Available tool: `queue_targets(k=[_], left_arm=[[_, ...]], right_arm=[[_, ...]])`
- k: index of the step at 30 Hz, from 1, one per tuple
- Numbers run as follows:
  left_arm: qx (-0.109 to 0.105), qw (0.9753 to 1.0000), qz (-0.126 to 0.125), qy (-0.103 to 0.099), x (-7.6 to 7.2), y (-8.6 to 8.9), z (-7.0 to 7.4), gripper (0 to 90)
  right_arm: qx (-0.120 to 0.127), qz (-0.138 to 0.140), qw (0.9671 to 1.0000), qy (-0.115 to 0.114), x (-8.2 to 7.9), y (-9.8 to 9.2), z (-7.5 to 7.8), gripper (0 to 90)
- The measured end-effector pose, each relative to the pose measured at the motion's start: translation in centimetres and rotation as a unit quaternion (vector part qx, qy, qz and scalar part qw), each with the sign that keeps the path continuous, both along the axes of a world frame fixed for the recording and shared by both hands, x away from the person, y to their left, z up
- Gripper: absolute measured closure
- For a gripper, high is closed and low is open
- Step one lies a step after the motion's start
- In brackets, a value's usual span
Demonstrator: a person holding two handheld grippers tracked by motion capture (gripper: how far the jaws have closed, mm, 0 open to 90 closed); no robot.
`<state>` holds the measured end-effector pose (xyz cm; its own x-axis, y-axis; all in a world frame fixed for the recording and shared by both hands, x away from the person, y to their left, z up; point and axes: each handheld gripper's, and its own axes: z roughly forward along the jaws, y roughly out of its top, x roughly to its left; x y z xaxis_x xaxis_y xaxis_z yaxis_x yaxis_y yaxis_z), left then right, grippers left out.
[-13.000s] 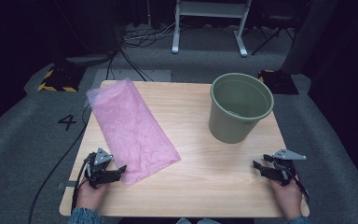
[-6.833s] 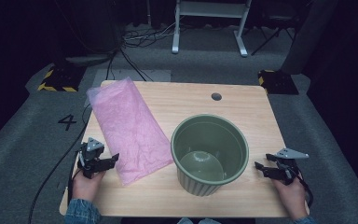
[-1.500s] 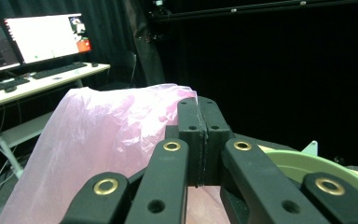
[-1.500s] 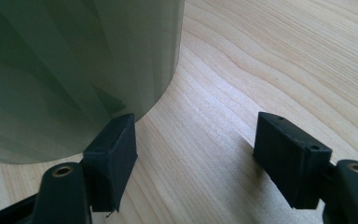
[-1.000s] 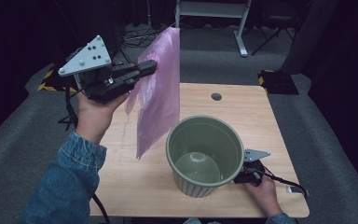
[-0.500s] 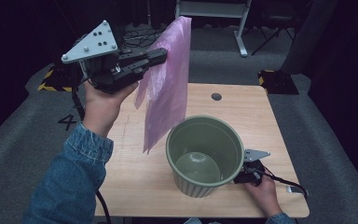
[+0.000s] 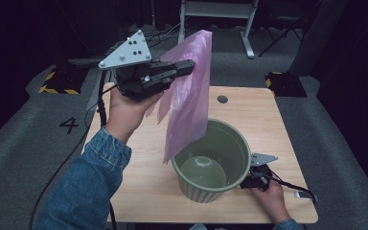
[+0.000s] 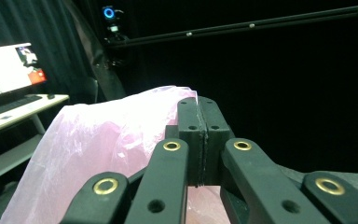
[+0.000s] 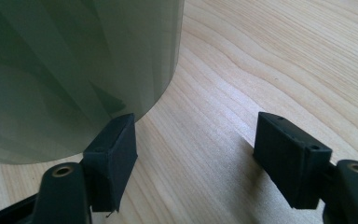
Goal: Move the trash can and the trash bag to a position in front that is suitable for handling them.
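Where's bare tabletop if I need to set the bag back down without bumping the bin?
The left half of the table is bare, from its far edge to the near edge, beside the green bin. The far right strip around the round hole is also free. The near right corner is crowded: bin plus right gripper. The pink bag hangs from the left gripper.

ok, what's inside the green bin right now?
The green bin shows a bare, shiny floor with nothing lying in it. The pink bag, clamped in the left tongs, hangs over the rim and hides part of the far inner wall.
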<state>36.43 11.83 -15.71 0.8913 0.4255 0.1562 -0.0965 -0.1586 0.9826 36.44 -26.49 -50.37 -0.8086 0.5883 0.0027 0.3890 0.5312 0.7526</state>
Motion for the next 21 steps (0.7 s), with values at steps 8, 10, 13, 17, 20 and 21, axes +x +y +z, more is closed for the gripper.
queue_targets(k=[8,10,13,17,20,21], left_arm=[[0.013,0.9999,-0.008,0.003,0.0,-1.9,-1.2,89.3],[0.015,0.9998,-0.009,0.004,0.0,-2.4,-1.6,89.3],[0.015,0.9998,-0.010,0.007,-0.1,-3.0,-2.4,89.3],[0.020,0.9996,-0.015,0.012,0.0,-3.9,-3.5,89.3],[0.026,0.9994,-0.018,0.012,-0.1,-4.5,-4.0,89.3],[0.026,0.9994,-0.019,0.013,-0.1,-4.7,-4.2,89.3]], right_arm=[[0.000,0.000,1.0000,0.000,0.0,0.0,0.0,29.8],[0.000,0.000,1.0000,0.000,0.0,0.0,0.0,29.9],[0.000,0.000,1.0000,-0.002,0.0,0.0,0.0,29.9],[0.000,0.000,1.0000,-0.002,0.0,0.0,0.0,29.9],[0.000,0.000,1.0000,-0.002,0.0,0.0,0.0,29.8],[0.000,0.000,1.0000,-0.002,0.0,0.0,0.0,29.8]])
